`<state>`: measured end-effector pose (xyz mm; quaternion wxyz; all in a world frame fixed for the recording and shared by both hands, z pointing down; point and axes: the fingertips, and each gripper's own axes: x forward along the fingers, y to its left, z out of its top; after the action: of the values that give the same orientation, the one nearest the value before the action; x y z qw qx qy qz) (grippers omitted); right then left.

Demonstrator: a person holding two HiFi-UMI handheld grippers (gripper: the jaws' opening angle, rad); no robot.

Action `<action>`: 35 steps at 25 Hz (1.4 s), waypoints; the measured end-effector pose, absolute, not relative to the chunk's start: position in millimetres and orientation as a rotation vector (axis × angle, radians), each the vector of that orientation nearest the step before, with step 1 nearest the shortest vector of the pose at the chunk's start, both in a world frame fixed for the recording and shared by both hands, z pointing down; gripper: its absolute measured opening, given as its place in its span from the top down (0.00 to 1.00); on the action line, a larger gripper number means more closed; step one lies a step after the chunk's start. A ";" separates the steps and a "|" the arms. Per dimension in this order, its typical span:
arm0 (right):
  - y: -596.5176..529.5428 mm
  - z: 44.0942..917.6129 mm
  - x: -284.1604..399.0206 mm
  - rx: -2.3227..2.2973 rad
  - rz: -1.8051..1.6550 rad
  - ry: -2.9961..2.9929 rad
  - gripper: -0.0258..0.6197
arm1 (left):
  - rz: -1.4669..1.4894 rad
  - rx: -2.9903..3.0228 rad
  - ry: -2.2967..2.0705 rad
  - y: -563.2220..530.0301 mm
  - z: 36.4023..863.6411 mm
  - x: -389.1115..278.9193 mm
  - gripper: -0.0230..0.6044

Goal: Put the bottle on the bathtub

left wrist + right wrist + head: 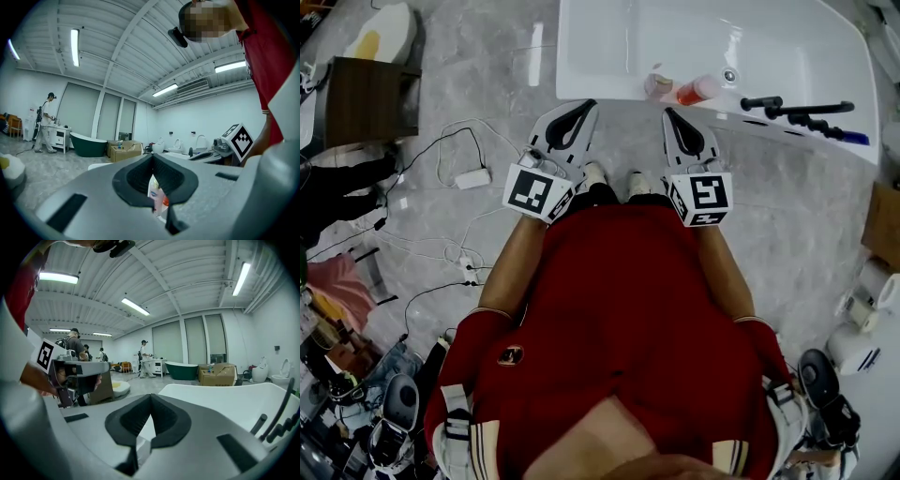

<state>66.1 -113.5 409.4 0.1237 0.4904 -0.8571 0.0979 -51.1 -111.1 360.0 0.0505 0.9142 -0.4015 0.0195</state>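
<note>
The orange bottle (697,90) lies on its side at the bathtub's (609,56) near rim, long axis eight-to-two o'clock, with a paler bottle (657,86) just beside it at nine, and the fingers of your left gripper (585,109) and right gripper (671,115) are closed on nothing.

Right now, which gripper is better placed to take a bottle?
Right, probably: the right gripper is closest to the bottles in the bathtub. The left gripper is farther aside. Both are shut.
</note>
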 end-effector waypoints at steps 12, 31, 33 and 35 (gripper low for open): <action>-89.8 376.0 63.1 1.385 0.202 -2.585 0.96 | 0.044 2.788 -1.253 -80.3 349.5 -43.1 0.95; -77.6 379.4 73.1 1.369 0.201 -2.590 0.96 | 0.040 2.767 -1.318 -61.3 343.8 -39.7 0.95; -79.0 381.6 74.3 1.375 0.206 -2.585 0.96 | 0.042 2.765 -1.321 -61.9 344.3 -40.1 0.95; -80.4 384.3 75.0 1.377 0.209 -2.579 0.96 | 0.043 2.765 -1.324 -62.6 344.8 -40.7 0.95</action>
<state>75.0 -80.4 384.3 0.1049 0.4672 -0.8750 0.0710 -40.7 -62.6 344.8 0.0379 0.9011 -0.4316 0.0139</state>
